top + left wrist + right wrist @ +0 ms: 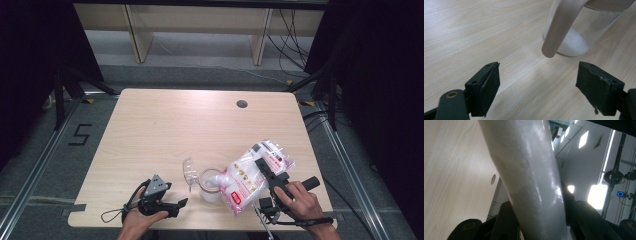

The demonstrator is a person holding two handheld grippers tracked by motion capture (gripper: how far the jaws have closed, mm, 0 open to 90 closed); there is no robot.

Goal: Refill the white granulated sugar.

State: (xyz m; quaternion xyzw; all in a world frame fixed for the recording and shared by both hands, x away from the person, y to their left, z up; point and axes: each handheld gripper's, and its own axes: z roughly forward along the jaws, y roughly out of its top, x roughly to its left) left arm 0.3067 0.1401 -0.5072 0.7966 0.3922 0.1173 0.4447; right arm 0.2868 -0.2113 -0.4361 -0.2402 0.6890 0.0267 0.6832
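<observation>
Right hand-held gripper (263,167) pinches a bag (252,175) of white grains, its jaws pressed on the bag's upper part; in the high view the bag is tilted, its lower end leaning over a clear cup (210,186) that stands just at its 9 o'clock side. The right hand (300,200) sits at 5 o'clock from the bag, near the table's near edge. In the right gripper view the bag (531,182) rises as a pale, glossy column between the two black jaws, which close against it on both sides.

Left hand-held gripper (172,206) lies low at about 8 o'clock from the cup, jaws spread wide with nothing between them. The left hand (137,220) holds it at the table's (165,125) near edge, a cable looping off toward 9 o'clock. In the left gripper view the cup (584,32) stands at 1 o'clock beyond the open jaws, with white grains heaped in its bottom, and a pale rounded handle (560,27) slants down in front of it, its tip hanging just above the wood.

A clear scoop (190,172) rests at the cup's 10 o'clock, touching or almost touching its rim; I cannot tell which. A dark round hole (242,104) marks the table toward its far edge, at 12 o'clock from the bag.
</observation>
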